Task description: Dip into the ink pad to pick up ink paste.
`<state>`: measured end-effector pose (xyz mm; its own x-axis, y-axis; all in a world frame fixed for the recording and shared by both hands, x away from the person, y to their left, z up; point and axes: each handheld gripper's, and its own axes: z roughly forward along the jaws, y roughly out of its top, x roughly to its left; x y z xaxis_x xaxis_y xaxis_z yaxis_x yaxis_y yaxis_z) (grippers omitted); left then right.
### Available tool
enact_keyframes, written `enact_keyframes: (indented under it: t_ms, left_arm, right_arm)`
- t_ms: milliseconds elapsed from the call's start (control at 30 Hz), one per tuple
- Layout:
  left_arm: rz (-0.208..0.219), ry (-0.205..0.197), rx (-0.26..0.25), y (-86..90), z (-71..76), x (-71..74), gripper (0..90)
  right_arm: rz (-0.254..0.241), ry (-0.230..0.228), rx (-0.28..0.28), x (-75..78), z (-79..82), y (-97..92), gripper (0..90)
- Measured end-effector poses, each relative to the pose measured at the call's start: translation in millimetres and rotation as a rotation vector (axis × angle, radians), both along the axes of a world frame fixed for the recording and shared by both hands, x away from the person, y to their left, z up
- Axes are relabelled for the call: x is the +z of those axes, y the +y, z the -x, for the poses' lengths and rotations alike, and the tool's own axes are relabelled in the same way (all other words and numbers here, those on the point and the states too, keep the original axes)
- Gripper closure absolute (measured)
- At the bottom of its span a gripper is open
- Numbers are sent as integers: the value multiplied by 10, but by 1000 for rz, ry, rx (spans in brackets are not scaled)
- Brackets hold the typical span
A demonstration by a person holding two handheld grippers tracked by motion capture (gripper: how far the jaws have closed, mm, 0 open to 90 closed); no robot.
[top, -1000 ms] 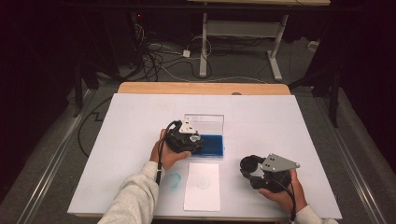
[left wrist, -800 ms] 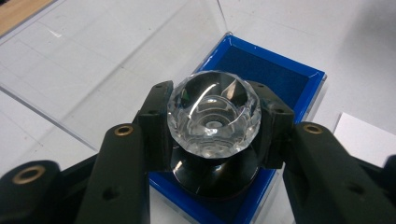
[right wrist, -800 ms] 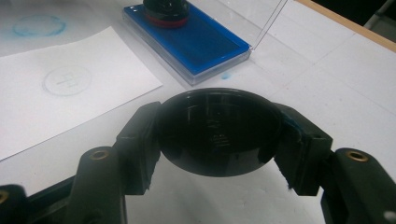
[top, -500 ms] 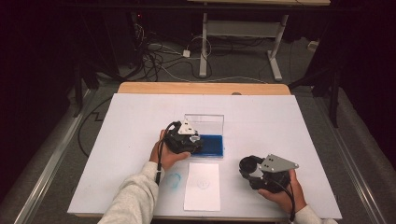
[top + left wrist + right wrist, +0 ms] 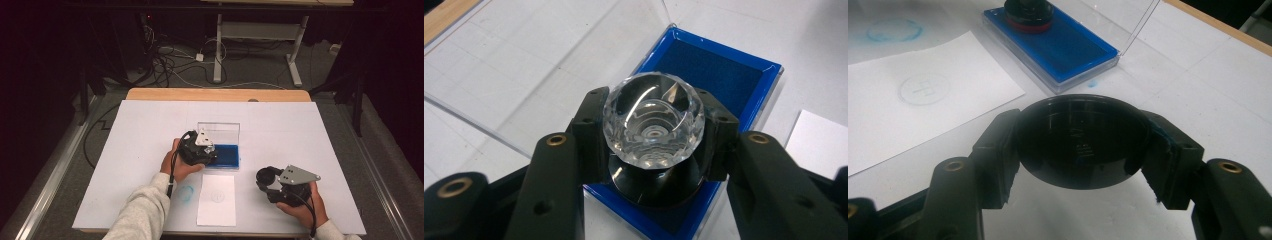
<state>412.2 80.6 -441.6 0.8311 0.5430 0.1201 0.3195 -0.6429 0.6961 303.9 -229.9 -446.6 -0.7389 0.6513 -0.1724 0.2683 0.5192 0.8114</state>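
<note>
We see the left gripper (image 5: 651, 150) clamped on a clear-topped stamp (image 5: 654, 125), pressed on the blue ink pad (image 5: 225, 156) at table center. Right gripper (image 5: 1083, 150) at 5 o'clock grips a black round cap (image 5: 1083, 140). White paper (image 5: 216, 199) sits at 6 o'clock.

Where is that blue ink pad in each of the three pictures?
High view: the blue ink pad lies mid-table, just right of the left gripper.
Left gripper view: upper right, behind the clear faceted stamp handle.
Right gripper view: top centre.
Shared landmark: the white paper beside the pad.
</note>
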Motion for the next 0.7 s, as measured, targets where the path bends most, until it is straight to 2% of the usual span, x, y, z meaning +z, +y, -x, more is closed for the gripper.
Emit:
enact_keyframes:
  t_ms: [133, 233, 433, 700]
  left_arm:
    - [-11, -7, 1, -13, 4, 3, 543]
    - [1, 2, 1, 1, -3, 0, 544]
    - [-1, 10, 3, 2, -7, 9, 544]
    - [-35, 12, -6, -21, -30, 39, 545]
  right_arm:
    - [1, 0, 1, -1, -3, -4, 381]
    - [-3, 0, -1, 1, -7, -7, 381]
    - [-3, 0, 1, 2, -5, -7, 381]
    - [-3, -1, -1, 7, -2, -10, 381]
